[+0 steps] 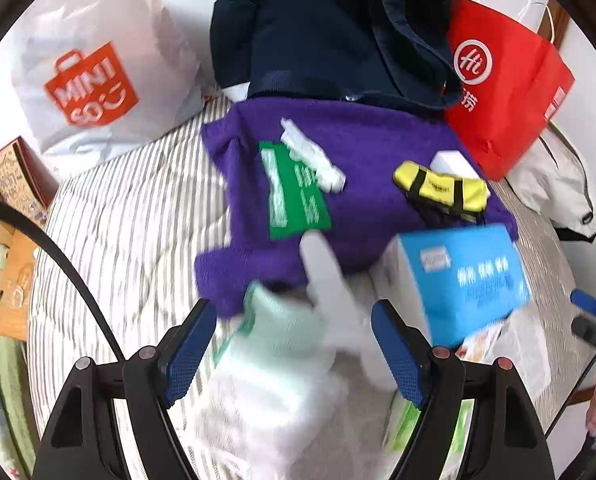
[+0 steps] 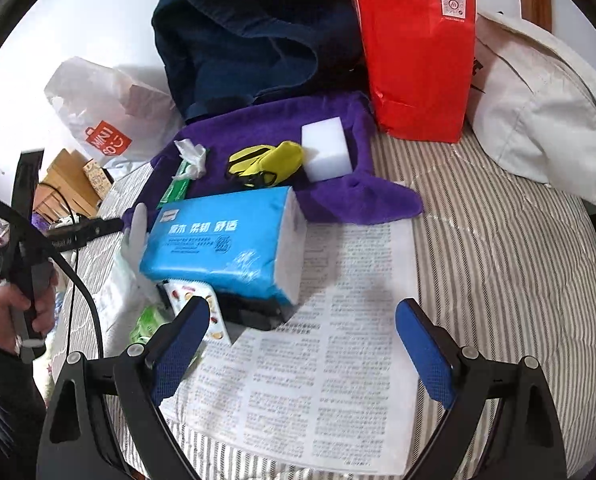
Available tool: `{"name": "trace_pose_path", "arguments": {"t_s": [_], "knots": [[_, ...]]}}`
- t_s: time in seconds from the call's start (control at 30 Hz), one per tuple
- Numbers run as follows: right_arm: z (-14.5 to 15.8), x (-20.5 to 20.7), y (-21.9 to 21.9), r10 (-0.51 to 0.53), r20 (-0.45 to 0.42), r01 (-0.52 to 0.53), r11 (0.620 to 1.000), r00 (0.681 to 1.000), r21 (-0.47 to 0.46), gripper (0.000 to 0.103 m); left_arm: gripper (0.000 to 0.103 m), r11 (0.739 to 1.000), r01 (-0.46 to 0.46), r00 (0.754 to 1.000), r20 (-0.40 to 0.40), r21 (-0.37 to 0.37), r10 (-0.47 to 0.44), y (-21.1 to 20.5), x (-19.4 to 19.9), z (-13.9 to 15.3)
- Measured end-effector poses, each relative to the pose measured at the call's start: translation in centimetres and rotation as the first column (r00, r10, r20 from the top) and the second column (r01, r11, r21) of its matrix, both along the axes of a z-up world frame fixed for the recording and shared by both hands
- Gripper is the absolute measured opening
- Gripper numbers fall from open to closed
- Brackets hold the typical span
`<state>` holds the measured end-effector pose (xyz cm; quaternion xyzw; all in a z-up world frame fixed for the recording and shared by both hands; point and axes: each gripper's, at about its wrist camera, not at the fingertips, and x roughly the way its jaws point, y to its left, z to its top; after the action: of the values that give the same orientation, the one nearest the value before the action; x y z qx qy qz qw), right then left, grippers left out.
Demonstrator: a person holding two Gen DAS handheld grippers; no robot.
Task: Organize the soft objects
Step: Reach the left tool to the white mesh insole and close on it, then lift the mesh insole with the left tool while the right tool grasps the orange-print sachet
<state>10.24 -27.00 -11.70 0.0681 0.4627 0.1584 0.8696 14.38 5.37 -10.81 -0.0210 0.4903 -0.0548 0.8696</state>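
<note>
Left wrist view first: left gripper (image 1: 294, 354) with fingers apart, holding nothing, poised above a blurred pale green and white soft bundle (image 1: 282, 344) lying between them on the striped bed (image 1: 130, 216). Hard to tell from the blur whether this is cloth or a soft pack. Further ahead, a purple towel (image 1: 361, 148) spread on the bed, carrying a green packet (image 1: 298, 196), a crumpled white tissue (image 1: 311, 156), a yellow and black folded item (image 1: 441, 188) and, partly hidden behind it, a white sponge block (image 1: 451, 164). Near the right finger, a blue tissue pack (image 1: 461, 276). Behind the towel, a navy cloth bag (image 1: 317, 28), a red paper bag (image 1: 505, 92) and a white Miniso bag (image 1: 94, 80). Right wrist view next: right gripper (image 2: 301, 344) also with fingers wide apart and empty, above a printed paper sheet (image 2: 329, 360) lying flat on the bed. Blue tissue pack (image 2: 226, 240) just ahead of the left finger, resting tilted on some small packets and a dark item. White sponge block (image 2: 325, 148) upright on the purple towel (image 2: 337, 196), beside the yellow item (image 2: 270, 160). Probably the step in hand: closing the left fingers on the soft bundle. To do it well: lower until the pads sit on both sides of the thick middle, not on a loose edge; close slowly, since soft material gives and may slip; lift straight up, away from the blue pack so as not to knock it off its uneven support.
</note>
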Motion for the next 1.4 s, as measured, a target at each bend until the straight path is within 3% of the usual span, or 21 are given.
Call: {"name": "trace_pose_path", "arguments": {"t_s": [0.23,0.53,0.6,0.67,0.87,0.93,1.0,1.2,1.3,1.4], "knots": [[0.3,-1.5,0.9,0.023,0.008,-0.023,1.000,1.000,0.000,0.093,0.079,1.000,-0.027,0.999,-0.041,0.006,0.027,1.7,-3.1,-2.9],[-0.4,-3.0,1.2,0.027,-0.008,-0.027,1.000,1.000,-0.010,0.093,0.080,0.996,0.049,0.998,-0.052,0.073,-0.046,0.8,-4.9,-6.1],[-0.6,-3.1,1.3,0.029,-0.013,-0.029,1.000,1.000,-0.012,0.093,0.088,0.995,0.062,0.997,-0.045,0.075,-0.059,0.8,-5.4,-6.5],[-0.8,-3.2,1.3,0.030,-0.019,-0.030,0.999,0.999,-0.015,0.093,0.091,0.993,0.074,0.997,-0.041,0.097,-0.071,0.5,-5.7,-6.8],[-1.3,-3.2,1.3,0.030,-0.030,-0.031,0.999,0.999,-0.017,0.093,0.091,0.994,0.051,0.999,-0.009,0.098,-0.050,0.6,-5.8,-6.9],[-1.5,-3.2,1.2,0.029,-0.036,-0.029,0.999,0.999,-0.019,0.093,0.081,0.993,0.052,0.999,-0.002,0.105,-0.052,0.7,-5.8,-6.9],[-1.7,-3.2,1.1,0.027,-0.039,-0.028,0.999,0.999,-0.023,0.093,0.064,0.994,0.039,0.999,0.009,0.099,-0.040,0.8,-5.8,-6.7],[-2.0,-3.0,0.7,0.017,-0.048,-0.018,1.000,0.999,-0.020,0.093,0.027,0.998,0.023,1.000,0.011,0.065,-0.024,1.5,-5.6,-6.5],[-2.2,-2.8,0.7,0.020,-0.054,-0.021,0.999,0.998,-0.024,0.093,0.016,0.998,0.032,0.999,0.006,0.045,-0.033,1.3,-5.7,-6.2],[-2.2,-2.7,0.8,0.023,-0.055,-0.024,0.999,0.998,-0.022,0.093,0.012,0.997,0.056,0.998,0.013,0.049,-0.057,0.8,-6.1,-5.5]]}}
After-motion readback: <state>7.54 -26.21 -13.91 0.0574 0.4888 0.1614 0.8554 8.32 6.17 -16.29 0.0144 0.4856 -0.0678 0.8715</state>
